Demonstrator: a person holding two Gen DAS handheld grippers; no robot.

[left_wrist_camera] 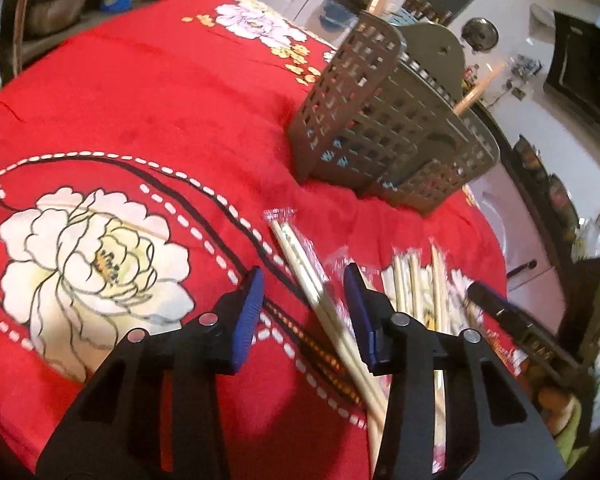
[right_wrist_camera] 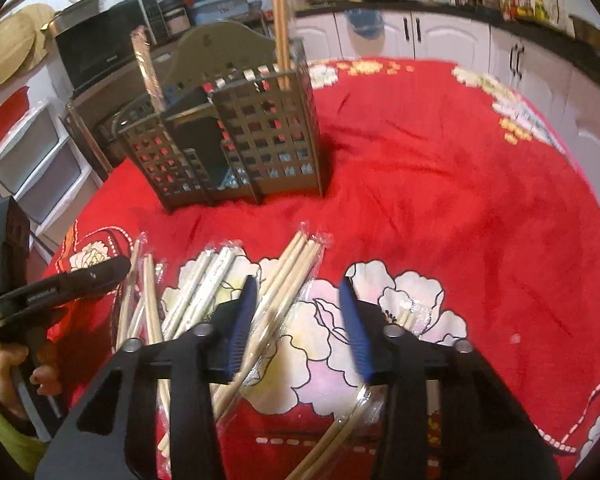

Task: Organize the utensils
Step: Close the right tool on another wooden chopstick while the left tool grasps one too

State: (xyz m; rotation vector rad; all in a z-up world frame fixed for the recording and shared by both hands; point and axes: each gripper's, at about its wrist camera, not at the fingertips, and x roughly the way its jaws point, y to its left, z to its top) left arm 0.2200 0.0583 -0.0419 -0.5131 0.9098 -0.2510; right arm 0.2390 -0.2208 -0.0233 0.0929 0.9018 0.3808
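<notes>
Straddling a wrapped chopstick pair [left_wrist_camera: 320, 280], the left gripper [left_wrist_camera: 304, 300] points down at the red cloth [left_wrist_camera: 160, 120]. Its blue pads [left_wrist_camera: 246, 320] stand apart on either side of the pair and do not yet press it; the pair lies closer to the right pad. That placement looks like the set-up for a pinch, so the pair can be lifted into the caddy [left_wrist_camera: 380, 120] ahead. More wrapped chopsticks [left_wrist_camera: 416, 280] lie just right of the tool, close enough to be nudged. Beyond them the right gripper's tip [left_wrist_camera: 496, 308] comes in. Two chopsticks already stand in the caddy, so I judge the sorting to be partly done.

From the right wrist, the right gripper [right_wrist_camera: 298, 312] also hangs over the pile with its jaws parted. One wrapped pair [right_wrist_camera: 288, 280] runs under its left pad [right_wrist_camera: 240, 328] and slants into the gap; nothing is clamped. A short packet [right_wrist_camera: 408, 314] lies just right of the tool, and further packs [right_wrist_camera: 204, 284] lie to its left. The left gripper [right_wrist_camera: 60, 284] and the hand [right_wrist_camera: 16, 372] holding it sit at far left. The caddy [right_wrist_camera: 236, 128] stands ahead, well apart, with a clear path over the cloth [right_wrist_camera: 460, 180]. Crossed, slippery wrappers are the likely snag.
</notes>
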